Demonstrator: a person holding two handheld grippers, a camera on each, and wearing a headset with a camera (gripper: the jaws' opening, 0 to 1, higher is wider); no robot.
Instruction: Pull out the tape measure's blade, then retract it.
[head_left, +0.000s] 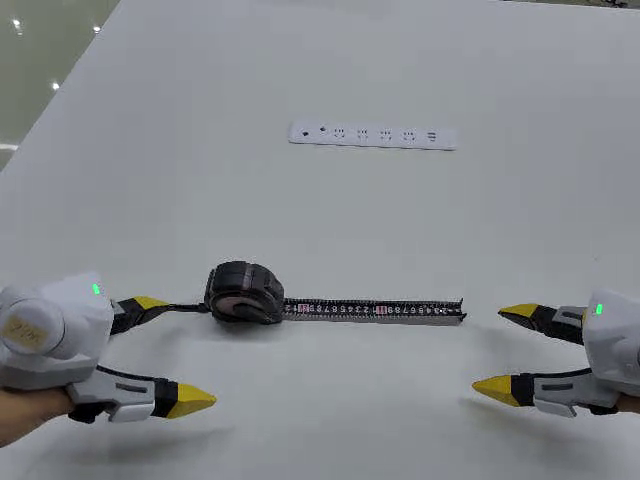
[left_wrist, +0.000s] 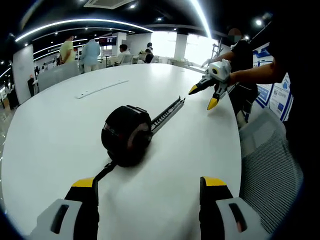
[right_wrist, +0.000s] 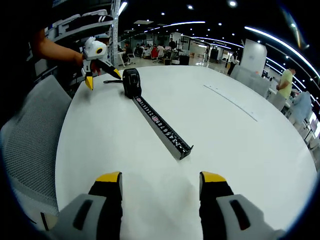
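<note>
Tape measure (head_left: 245, 292) with a round black case, lying on the big white table (head_left: 300, 430). Has its thin dark blade (head_left: 375, 310) with white numbers pulled out to the right of the case, flat on the table. Has a short black strap (head_left: 185, 307) poking out of the case's left side.

Left of the case: left gripper (head_left: 188, 351), grey with yellow tips, jaws wide apart, holding nothing. Seems to have one yellow tip right at the strap's end; hard to tell if touching. Far right of the case, just past the blade's end: right gripper (head_left: 488, 349), also spread wide, holding nothing, not touching the blade. Well behind the case: long white power strip (head_left: 372, 135).

Probably halfway through the job: pulling out done, letting back in not yet done.

Ways to go wrong from here:
- Letting the blade fly back too fast. Might whip about, jump off the table, or bang its hook hard into the case.
- Shoving the light case along the smooth table, with nothing holding it down.
- Catching the strap on the left tip and dragging or spinning the case.
- Slipping off the thin flat blade when pinching it with hard tips.

Safer to hold the case still first, then feed the blade back slowly.
</note>
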